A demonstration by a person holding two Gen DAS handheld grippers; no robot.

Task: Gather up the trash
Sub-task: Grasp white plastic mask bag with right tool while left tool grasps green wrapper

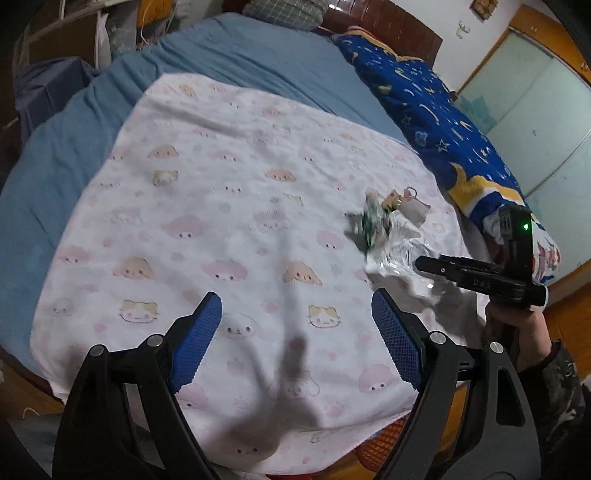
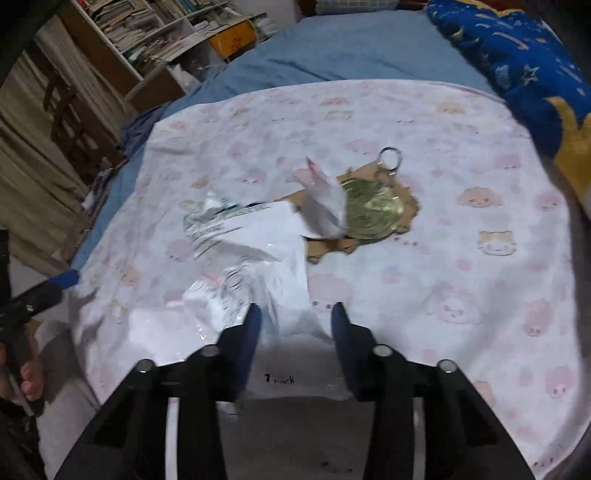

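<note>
A crumpled white plastic bag (image 2: 251, 258) with green print lies on the pink-patterned cloth (image 2: 461, 258). Its near corner lies between the blue pads of my right gripper (image 2: 297, 325). A gap shows on both sides, so the gripper is open. Beyond the bag sit a crumpled white paper (image 2: 325, 199) and a gold coin keychain (image 2: 373, 206) on torn brown cardboard (image 2: 408, 210). In the left wrist view the same bag (image 1: 395, 254) and a green-printed wrapper (image 1: 373, 225) lie to the right. My left gripper (image 1: 296, 295) hangs wide open over bare cloth, holding nothing.
A blue star-patterned blanket (image 1: 443, 122) runs along the bed's right side, and a blue sheet (image 1: 258, 55) covers the far part. A bookshelf (image 2: 147, 33) and a wooden chair (image 2: 74, 122) stand to the left. An orange mesh basket (image 1: 384, 443) shows below the cloth's near edge.
</note>
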